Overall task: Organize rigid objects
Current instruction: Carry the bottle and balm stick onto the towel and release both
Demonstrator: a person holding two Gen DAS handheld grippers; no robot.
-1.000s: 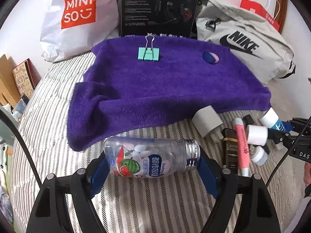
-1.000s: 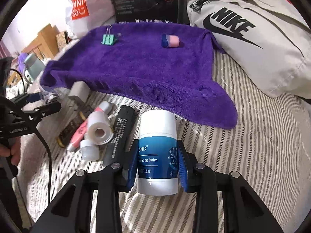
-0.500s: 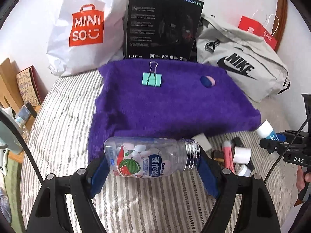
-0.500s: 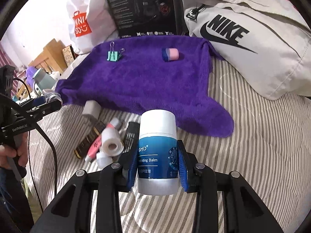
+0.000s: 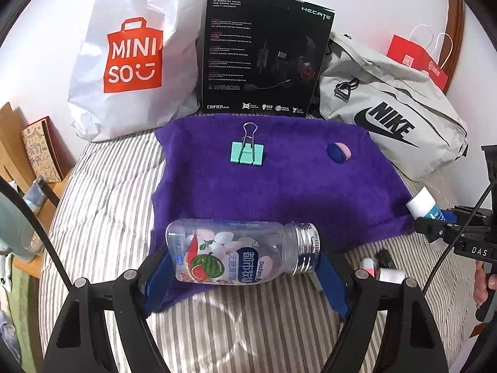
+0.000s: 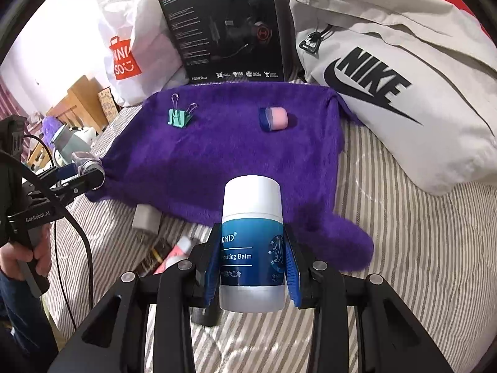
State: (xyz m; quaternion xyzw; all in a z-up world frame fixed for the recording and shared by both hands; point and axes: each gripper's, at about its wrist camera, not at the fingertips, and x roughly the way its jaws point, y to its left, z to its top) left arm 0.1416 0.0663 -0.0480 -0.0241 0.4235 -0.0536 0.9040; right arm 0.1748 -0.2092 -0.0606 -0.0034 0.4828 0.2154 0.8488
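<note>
Balm tube (image 6: 252, 242) hides charger block (image 6: 145, 217) edge, pink item unclear.

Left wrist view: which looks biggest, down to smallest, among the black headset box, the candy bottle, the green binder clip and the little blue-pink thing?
1. black headset box
2. candy bottle, enlarged by nearness
3. green binder clip
4. blue-pink thing

My left gripper (image 5: 245, 267) clamps a clear candy bottle (image 5: 242, 253) sideways by its ends, silver cap to the right, over the near edge of the purple towel (image 5: 279, 186). On the towel lie a green binder clip (image 5: 247, 153) and, well apart, a blue-and-pink eraser (image 5: 338, 153).
</note>
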